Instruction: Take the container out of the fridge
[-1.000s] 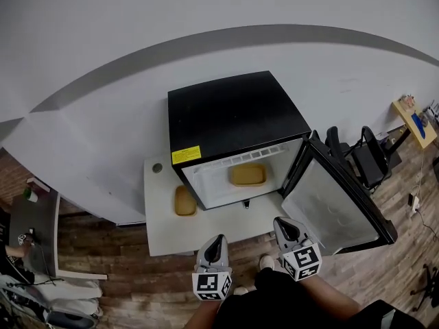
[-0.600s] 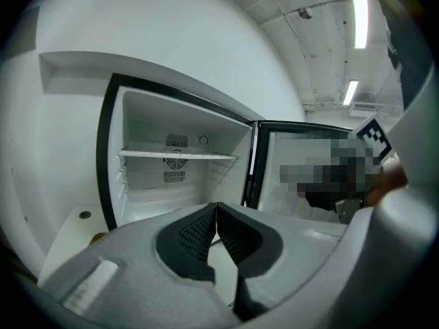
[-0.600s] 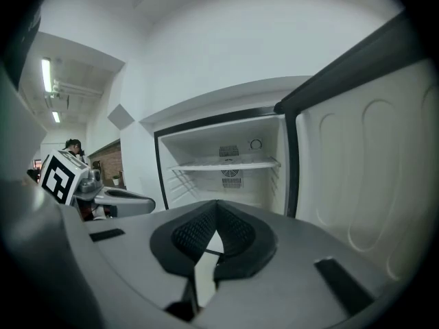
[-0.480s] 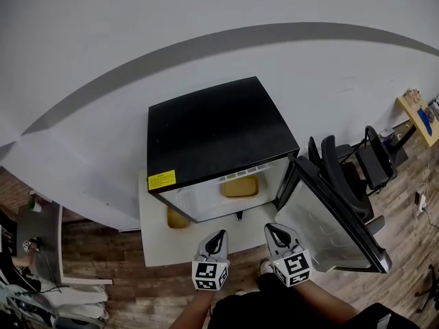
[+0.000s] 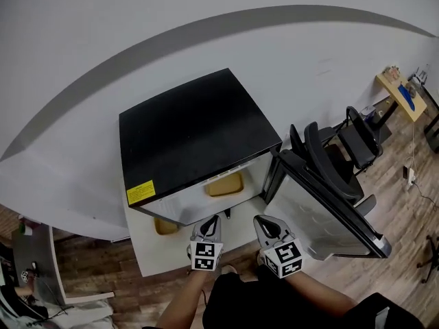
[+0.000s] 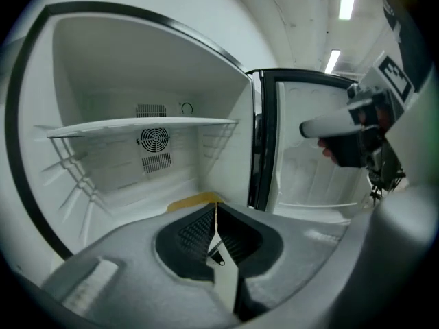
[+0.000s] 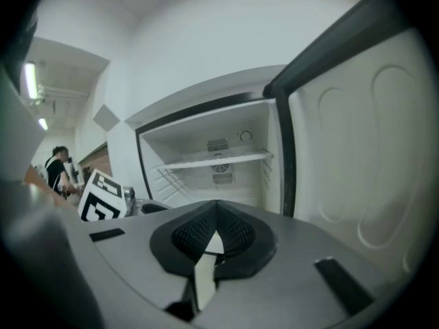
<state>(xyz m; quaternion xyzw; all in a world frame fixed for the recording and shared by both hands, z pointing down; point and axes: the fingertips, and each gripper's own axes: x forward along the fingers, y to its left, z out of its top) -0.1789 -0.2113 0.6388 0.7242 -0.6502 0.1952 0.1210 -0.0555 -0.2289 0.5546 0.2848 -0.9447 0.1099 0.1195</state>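
Observation:
A yellow container (image 5: 225,184) lies on the floor of the open black fridge (image 5: 192,132); in the left gripper view only the container's (image 6: 195,200) near edge shows over the jaws. My left gripper (image 5: 211,219) is shut and empty just outside the fridge opening, pointing in at the container. Beside it on the right, my right gripper (image 5: 260,219) is also shut with nothing held, in front of the gap between fridge and door. From the left gripper (image 6: 216,208) the white interior and its wire shelf (image 6: 137,123) fill the view. The right gripper (image 7: 216,204) faces the opening from further back.
The fridge door (image 5: 322,211) stands open to the right. A second yellow container (image 5: 166,226) lies on the white table (image 5: 147,252) left of the fridge. Black office chairs (image 5: 343,149) stand behind the door. A person (image 7: 55,166) is far off at the left.
Both grippers have come closer to the fridge opening, the left one further and lower. The head view has shifted, so the fridge sits lower and more to the left.

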